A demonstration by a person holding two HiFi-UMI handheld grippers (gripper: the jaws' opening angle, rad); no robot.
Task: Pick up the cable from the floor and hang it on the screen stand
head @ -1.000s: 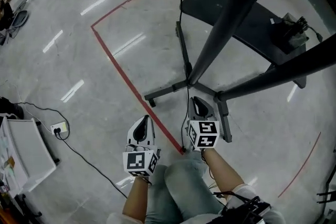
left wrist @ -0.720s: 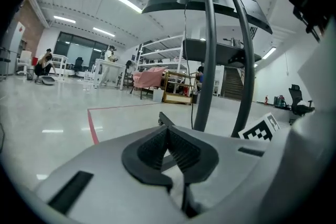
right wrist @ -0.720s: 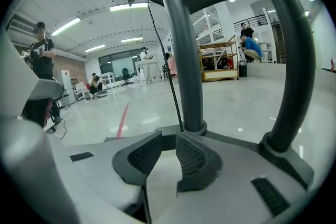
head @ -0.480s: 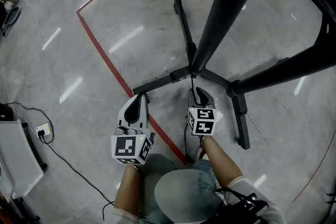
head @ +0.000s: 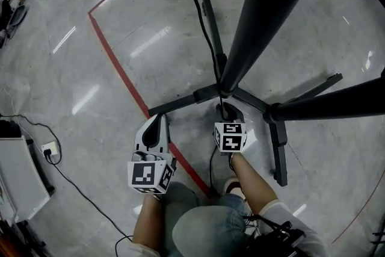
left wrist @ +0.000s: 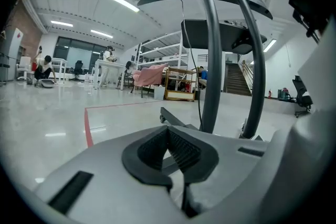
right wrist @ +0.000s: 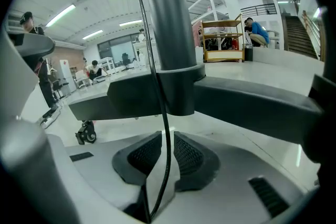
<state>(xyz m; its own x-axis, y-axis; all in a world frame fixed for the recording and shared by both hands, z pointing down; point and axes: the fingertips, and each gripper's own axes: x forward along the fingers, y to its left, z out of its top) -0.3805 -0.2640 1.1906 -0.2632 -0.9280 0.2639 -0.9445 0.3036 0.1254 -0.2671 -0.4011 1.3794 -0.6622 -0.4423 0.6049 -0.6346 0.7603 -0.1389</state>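
A thin black cable (head: 201,27) comes down along the screen stand's thick dark pole (head: 264,15) and into my right gripper (head: 227,110). That gripper is shut on it just in front of the stand's base hub (head: 221,92). In the right gripper view the cable (right wrist: 166,113) runs upright between the pinching pads of the right gripper (right wrist: 164,136), with the pole (right wrist: 165,34) right behind. More cable (head: 211,159) trails down past my wrist. My left gripper (head: 154,128) hovers beside a stand leg (head: 177,103). In its own view the left gripper (left wrist: 169,135) is shut with nothing in it.
The stand's other legs (head: 279,144) spread across the grey floor. A red tape line (head: 120,69) runs under my left gripper. A power strip (head: 49,149) with its own lead lies at the left, by a white object (head: 15,180). The person's jeans-clad knees (head: 204,226) fill the bottom.
Both grippers have come closer to the stand's base. The right one, still holding the cable, now sits right at the hub; the left has moved up beside the near leg.
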